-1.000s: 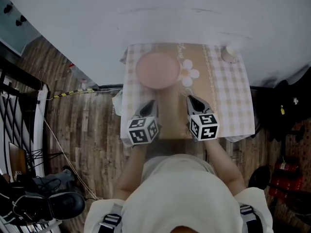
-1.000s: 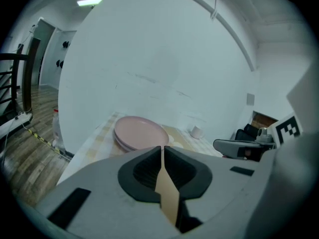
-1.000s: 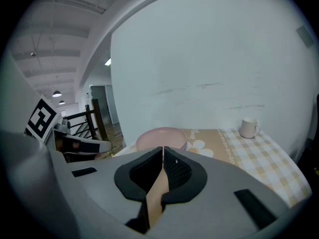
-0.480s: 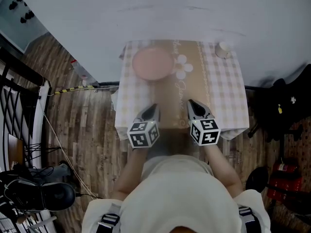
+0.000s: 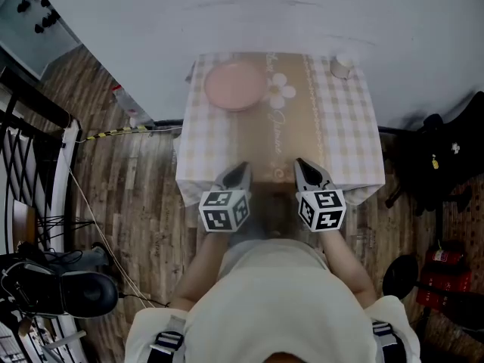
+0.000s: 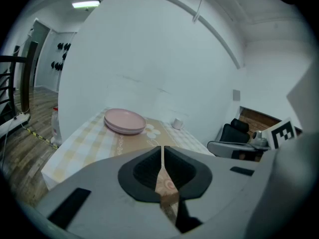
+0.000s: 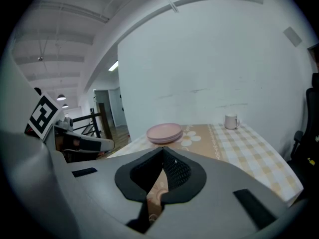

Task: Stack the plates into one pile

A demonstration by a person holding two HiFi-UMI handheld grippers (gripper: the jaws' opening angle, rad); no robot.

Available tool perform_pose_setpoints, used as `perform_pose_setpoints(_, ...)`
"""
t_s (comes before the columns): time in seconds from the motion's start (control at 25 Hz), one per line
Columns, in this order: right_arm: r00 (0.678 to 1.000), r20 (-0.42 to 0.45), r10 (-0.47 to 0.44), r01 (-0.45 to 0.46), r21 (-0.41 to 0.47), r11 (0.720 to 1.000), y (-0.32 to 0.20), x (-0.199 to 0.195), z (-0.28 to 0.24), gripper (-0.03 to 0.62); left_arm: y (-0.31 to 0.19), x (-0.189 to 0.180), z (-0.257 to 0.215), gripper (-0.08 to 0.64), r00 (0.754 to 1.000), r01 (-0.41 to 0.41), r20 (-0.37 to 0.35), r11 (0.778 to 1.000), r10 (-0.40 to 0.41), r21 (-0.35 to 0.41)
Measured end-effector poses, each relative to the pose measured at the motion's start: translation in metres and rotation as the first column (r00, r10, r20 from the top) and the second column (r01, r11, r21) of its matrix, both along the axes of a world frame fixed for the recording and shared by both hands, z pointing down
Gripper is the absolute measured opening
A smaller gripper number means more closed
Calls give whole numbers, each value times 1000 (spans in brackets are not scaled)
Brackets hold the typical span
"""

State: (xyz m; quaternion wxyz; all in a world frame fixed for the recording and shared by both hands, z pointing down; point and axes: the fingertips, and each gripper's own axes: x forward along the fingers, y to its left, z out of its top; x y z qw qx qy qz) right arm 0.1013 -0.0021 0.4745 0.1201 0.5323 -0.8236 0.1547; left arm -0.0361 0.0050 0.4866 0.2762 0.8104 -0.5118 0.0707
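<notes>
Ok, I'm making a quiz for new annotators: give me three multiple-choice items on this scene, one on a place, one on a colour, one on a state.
1. Where on the table do the plates sit? A far left part; B near right corner; C middle of the near edge.
2. What colour are the plates? A blue; B pink; C green.
3. How is the left hand-held gripper? A open; B shut on a plate; C shut, empty.
Answers: 1 A, the head view shows them far left, the mug far right. 2 B, pale pink in every view. 3 C, its jaws meet with nothing between them.
</notes>
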Motion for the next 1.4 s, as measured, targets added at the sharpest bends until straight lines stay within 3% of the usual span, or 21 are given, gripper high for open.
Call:
perform_pose_setpoints(0.6, 1000, 15, 1, -2, 26, 1000, 44, 28, -4, 0, 45, 24, -1, 15, 1000, 2, -3, 1000, -1, 24)
perform_pose_setpoints(1.4, 999, 25, 20, -21, 52, 998, 40, 38, -8, -2, 39, 28, 0, 14, 1000, 11, -4, 1000, -11, 17)
